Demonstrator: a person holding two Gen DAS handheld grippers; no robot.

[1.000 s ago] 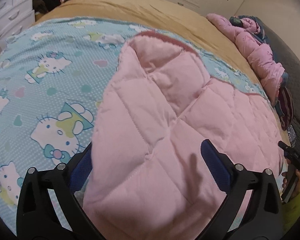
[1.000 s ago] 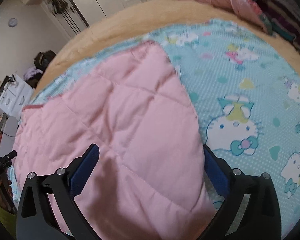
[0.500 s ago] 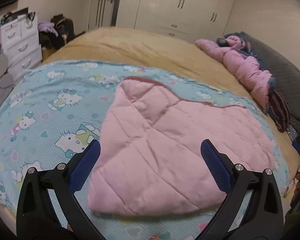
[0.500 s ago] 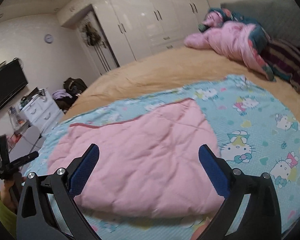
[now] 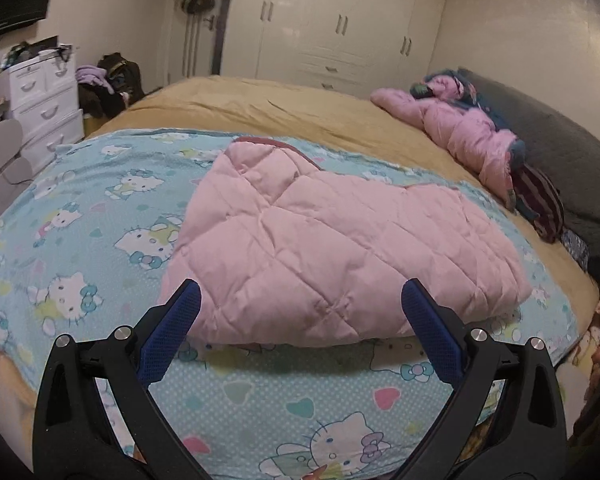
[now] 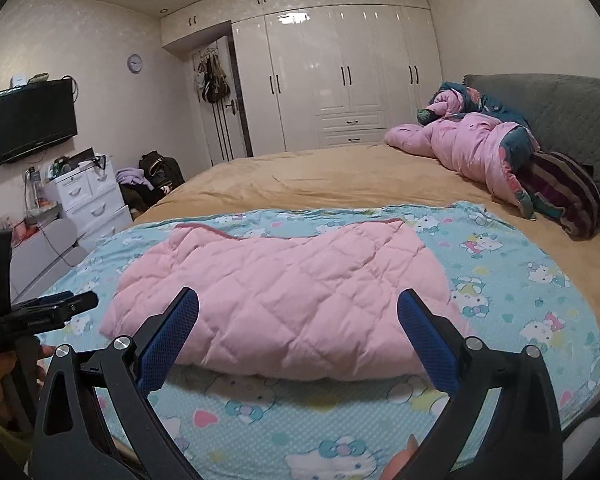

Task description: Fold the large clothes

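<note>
A pink quilted garment [image 5: 328, 248] lies folded flat on a blue cartoon-cat sheet [image 5: 100, 216] on the bed; it also shows in the right wrist view [image 6: 284, 300]. My left gripper [image 5: 300, 300] is open and empty, held above the near edge of the bed, clear of the garment. My right gripper [image 6: 298, 312] is open and empty too, held back from the garment's near edge. The left gripper also shows at the left edge of the right wrist view [image 6: 40, 312].
The tan bedspread [image 6: 320, 176] stretches behind the sheet. A pile of pink and dark bedding [image 6: 492, 152] lies by the grey headboard [image 6: 560, 104]. White drawers [image 6: 88, 200], a wall TV [image 6: 34, 118] and white wardrobes [image 6: 340, 72] stand beyond the bed.
Both grippers have lifted and pulled back from close over the garment to the bed's near edge. The garment has stayed folded on the sheet.
</note>
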